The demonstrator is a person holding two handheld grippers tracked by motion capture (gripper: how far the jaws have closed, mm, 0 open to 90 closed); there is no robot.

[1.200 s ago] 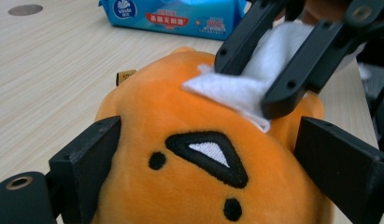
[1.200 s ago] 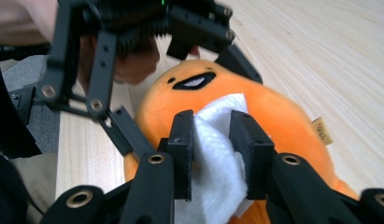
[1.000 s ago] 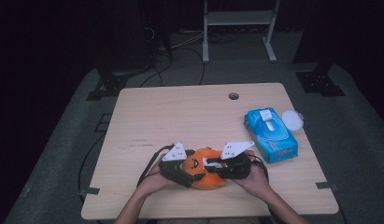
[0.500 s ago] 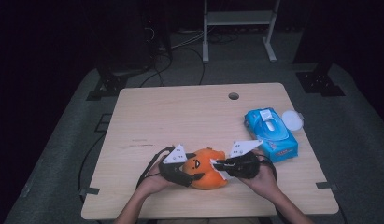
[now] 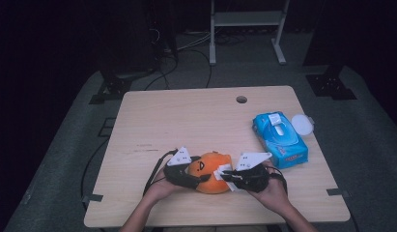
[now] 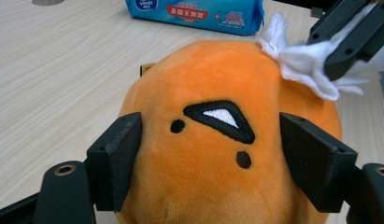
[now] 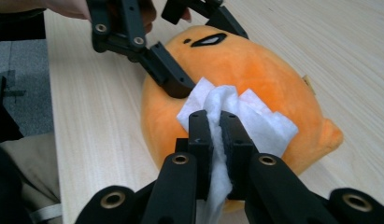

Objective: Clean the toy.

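Observation:
An orange plush toy (image 5: 213, 171) with a stitched black mouth and two dot eyes lies near the table's front edge. My left gripper (image 6: 213, 154) is shut on the orange plush toy (image 6: 227, 158), one jaw pressed against each side of its face. My right gripper (image 7: 216, 126) is shut on a white wipe (image 7: 248, 119), which rests against the back of the orange plush toy (image 7: 255, 65). In the high view, my left gripper (image 5: 191, 176) is at the toy's left and my right gripper (image 5: 226, 175) with the white wipe (image 5: 223, 170) at its right.
A blue pack of wet wipes (image 5: 279, 138) lies at the right side of the wooden table (image 5: 186, 121), with a round white lid (image 5: 302, 124) beside it. A cable hole (image 5: 241, 99) is at the back. The blue pack (image 6: 194, 11) is beyond the toy.
The right gripper with the wipe has shifted slightly along the toy's right side. The left gripper and the toy have stayed in place.

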